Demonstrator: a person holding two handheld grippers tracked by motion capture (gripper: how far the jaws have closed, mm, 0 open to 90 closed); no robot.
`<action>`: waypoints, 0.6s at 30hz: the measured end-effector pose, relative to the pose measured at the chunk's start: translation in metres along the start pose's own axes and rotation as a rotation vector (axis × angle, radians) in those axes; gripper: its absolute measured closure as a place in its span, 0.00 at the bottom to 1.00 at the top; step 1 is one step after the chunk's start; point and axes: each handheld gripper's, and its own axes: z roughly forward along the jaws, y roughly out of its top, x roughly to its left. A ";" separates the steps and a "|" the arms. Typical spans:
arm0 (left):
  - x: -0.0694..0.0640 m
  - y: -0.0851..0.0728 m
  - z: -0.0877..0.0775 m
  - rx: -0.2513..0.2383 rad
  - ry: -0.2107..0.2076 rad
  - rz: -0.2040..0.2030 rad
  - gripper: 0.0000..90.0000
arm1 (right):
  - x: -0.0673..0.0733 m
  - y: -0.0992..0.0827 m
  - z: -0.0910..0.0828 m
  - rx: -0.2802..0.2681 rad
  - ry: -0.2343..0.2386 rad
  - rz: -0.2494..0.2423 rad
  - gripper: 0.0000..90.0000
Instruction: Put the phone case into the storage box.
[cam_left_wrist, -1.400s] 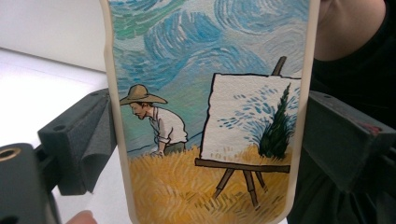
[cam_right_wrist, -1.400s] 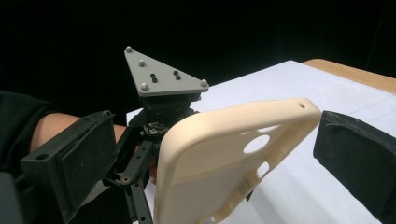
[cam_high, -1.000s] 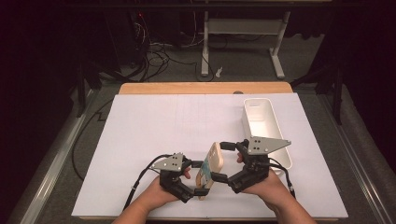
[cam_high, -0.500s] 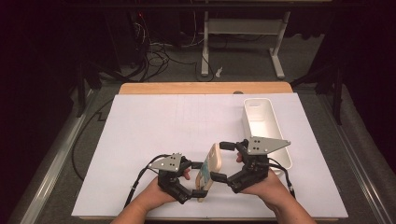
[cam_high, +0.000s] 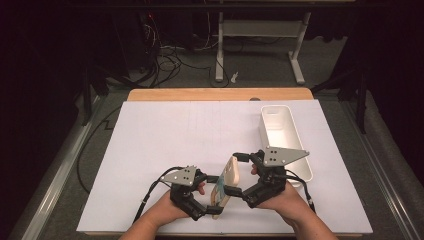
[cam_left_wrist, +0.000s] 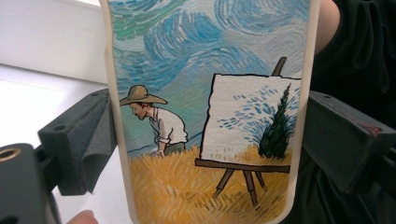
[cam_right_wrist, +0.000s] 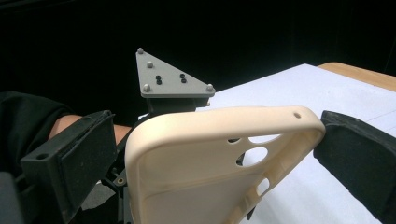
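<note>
A cream phone case (cam_high: 227, 182) stands on edge above the table's front edge, tilted a little. Its back carries a painted scene (cam_left_wrist: 205, 116) of a man in a straw hat, an easel and swirling blue sky. My left gripper (cam_high: 211, 197) is shut on the case's lower part, with a pad against each long edge (cam_left_wrist: 208, 140). My right gripper (cam_high: 234, 173) comes from the right and is shut across the case's camera-hole end (cam_right_wrist: 219, 154), facing its hollow inside (cam_right_wrist: 196, 168). The left gripper's grey plate (cam_right_wrist: 170, 79) shows behind the case.
A long white tray (cam_high: 263, 125) lies on the white table sheet (cam_high: 190, 135) at the right, just behind my right hand. A wooden strip (cam_high: 220, 94) edges the far side. Cables and desk legs stand on the dark floor beyond.
The case has swung from leaning with its broad face up to standing nearly edge-on between the grippers. Both hands stayed near the front edge.
</note>
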 end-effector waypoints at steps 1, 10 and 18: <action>0.000 0.000 0.000 0.001 -0.003 0.001 0.12 | 0.000 0.000 0.000 -0.001 0.001 0.000 0.00; -0.001 0.000 0.001 0.005 -0.007 0.003 0.12 | 0.001 -0.001 0.003 0.003 0.016 0.002 0.00; -0.001 0.000 0.001 0.007 -0.005 0.006 0.12 | -0.001 -0.001 0.000 -0.006 -0.004 0.015 0.11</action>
